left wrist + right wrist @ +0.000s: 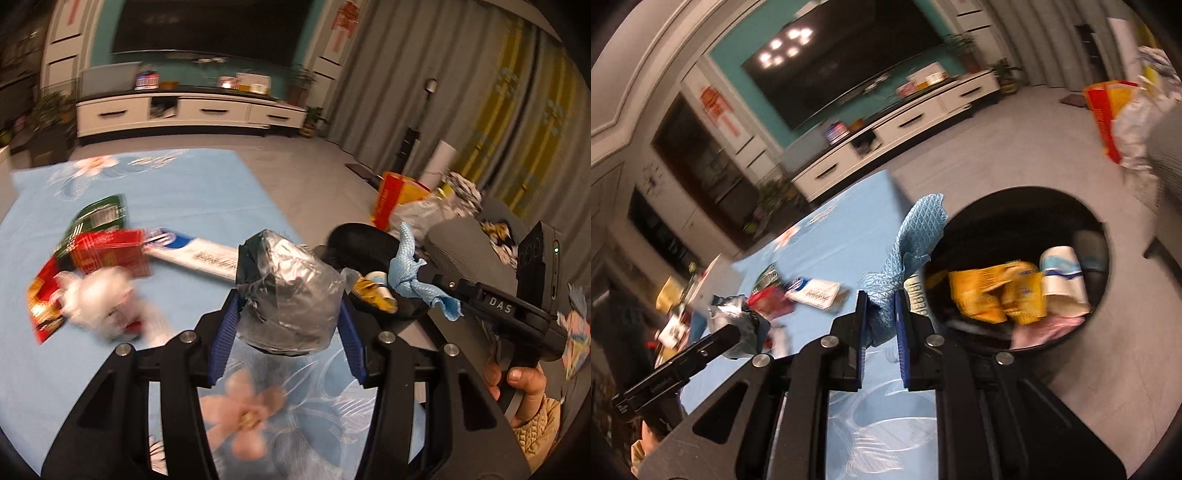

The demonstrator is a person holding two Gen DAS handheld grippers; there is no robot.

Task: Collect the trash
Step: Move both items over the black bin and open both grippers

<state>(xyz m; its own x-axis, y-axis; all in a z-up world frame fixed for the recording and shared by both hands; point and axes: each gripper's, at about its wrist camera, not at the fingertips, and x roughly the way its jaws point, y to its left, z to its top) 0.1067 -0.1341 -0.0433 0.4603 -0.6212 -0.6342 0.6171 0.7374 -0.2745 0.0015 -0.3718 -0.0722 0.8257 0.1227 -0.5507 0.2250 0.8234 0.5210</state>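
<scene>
My left gripper (288, 314) is shut on a crumpled silver-and-black foil wad (288, 291), held above the blue flowered tablecloth (184, 192). My right gripper (881, 314) is shut on a blue waffle-weave cloth (912, 236), close to the rim of a black round bin (1104, 236) standing on the floor beside the table. In the left wrist view that cloth (410, 262) hangs over the bin (362, 240). Inside the bin lie a yellow wrapper (997, 291) and a white paper cup (1063, 277). The left gripper (742, 332) with its wad shows at lower left of the right wrist view.
On the cloth lie a red packet (110, 254), a green packet (98, 218), a white-and-blue toothpaste box (199, 254) and a white tissue wad (103, 299). A red-yellow bag (391, 199) and grey sofa (476, 251) stand beyond the bin. A hand (524, 384) grips the right tool.
</scene>
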